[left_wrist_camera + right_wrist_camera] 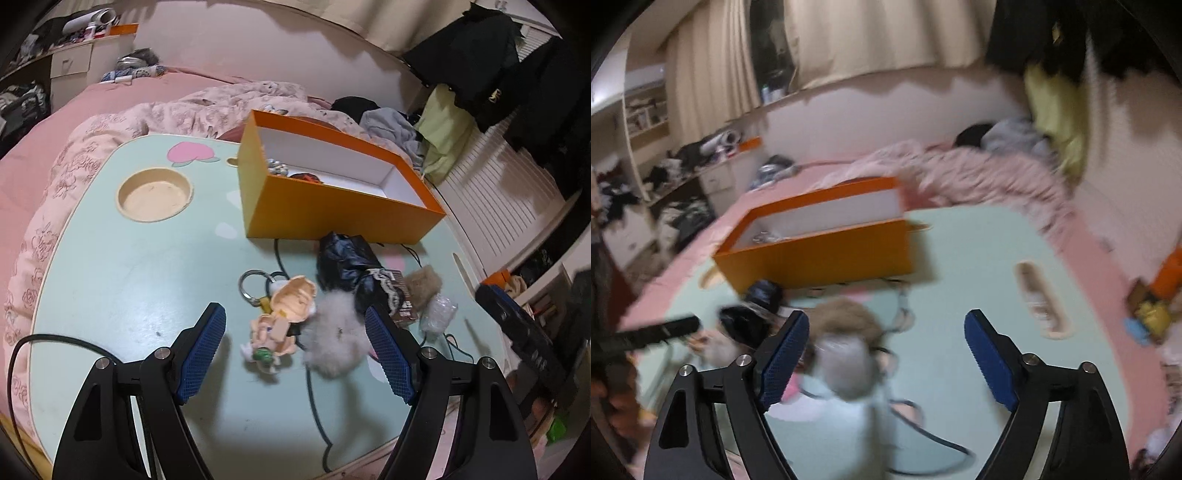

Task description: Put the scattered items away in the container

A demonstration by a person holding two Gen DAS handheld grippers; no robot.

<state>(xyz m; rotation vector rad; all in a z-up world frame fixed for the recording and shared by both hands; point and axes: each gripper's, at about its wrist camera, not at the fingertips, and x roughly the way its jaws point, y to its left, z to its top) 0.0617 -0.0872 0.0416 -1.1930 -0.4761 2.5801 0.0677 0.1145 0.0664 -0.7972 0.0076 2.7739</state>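
Observation:
An open orange box (332, 210) with a white inside stands at the back of the mint table (129, 280), holding a few small items. In front of it lie a doll keychain (284, 314), a grey fluffy ball (336, 332), a black bag (347, 262), a brown fluffy piece (423, 284) and clear plastic wrap (437, 312). My left gripper (293, 310) hangs open over the doll and the grey ball, touching neither. The right wrist view is blurred. There my right gripper (886, 316) stands wide open with the brown fluffy piece (846, 317) by its left finger, and the orange box (820, 251) lies beyond.
A round cup recess (155, 194) is sunk in the table's left side, and a slot (1038, 299) near its right edge. A black cable (314, 387) winds across the table among the items. A pink quilt (55, 177) and bed surround the table. Clothes hang at the right.

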